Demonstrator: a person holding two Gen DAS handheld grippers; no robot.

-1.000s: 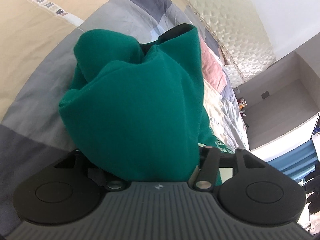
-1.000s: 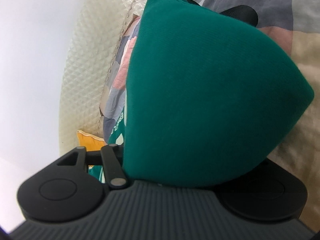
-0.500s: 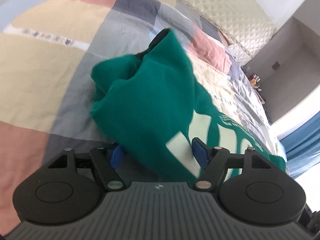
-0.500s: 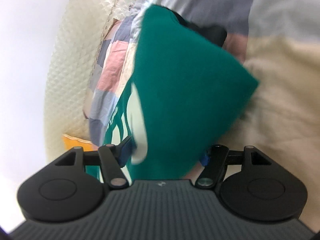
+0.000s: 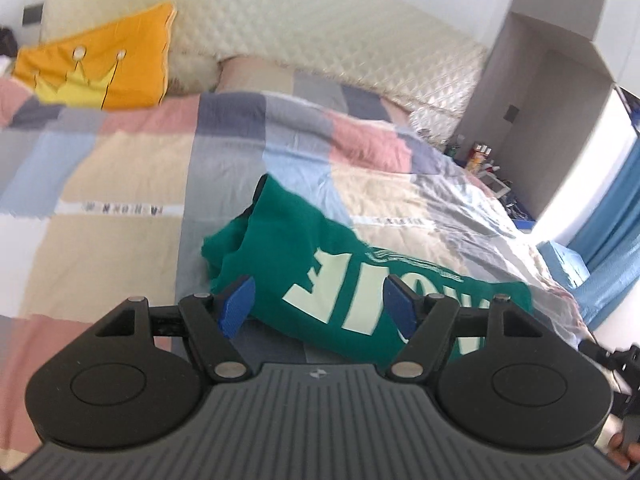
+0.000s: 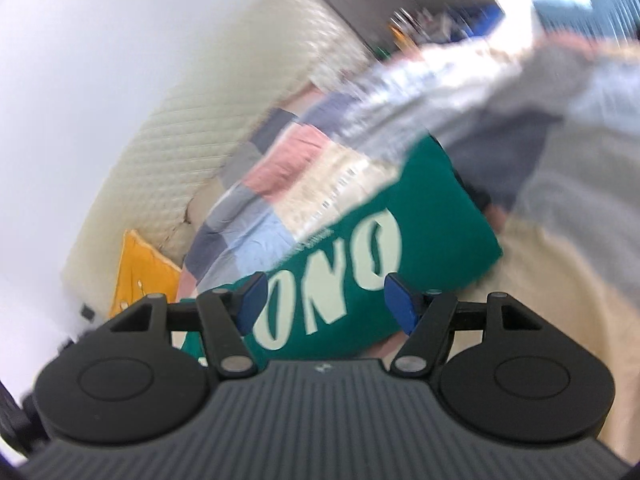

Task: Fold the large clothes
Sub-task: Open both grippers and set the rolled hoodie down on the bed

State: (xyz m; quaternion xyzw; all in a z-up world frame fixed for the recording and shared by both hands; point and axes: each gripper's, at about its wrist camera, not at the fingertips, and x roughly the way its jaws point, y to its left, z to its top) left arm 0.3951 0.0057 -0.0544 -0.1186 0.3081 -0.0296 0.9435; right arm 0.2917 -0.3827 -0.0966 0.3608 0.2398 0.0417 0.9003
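Tongs, left (image 5: 318,306) and right (image 6: 322,300), gape empty; beyond them the folded green lettered sweatshirt (image 5: 320,268) could slump open on the soft patchwork bed (image 5: 132,168).

A green sweatshirt (image 5: 296,248) is showing cream lettering; the bedspread (image 5: 132,168) is wearing pastel patchwork; a cushion (image 5: 104,68) is glowing orange.

Left gripper (image 5: 320,305) and right gripper (image 6: 326,302) — jaws just opened wide, empty.

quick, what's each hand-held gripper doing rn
left hand-held gripper: open, just released the green sweatshirt.
right hand-held gripper: open, just released it too.
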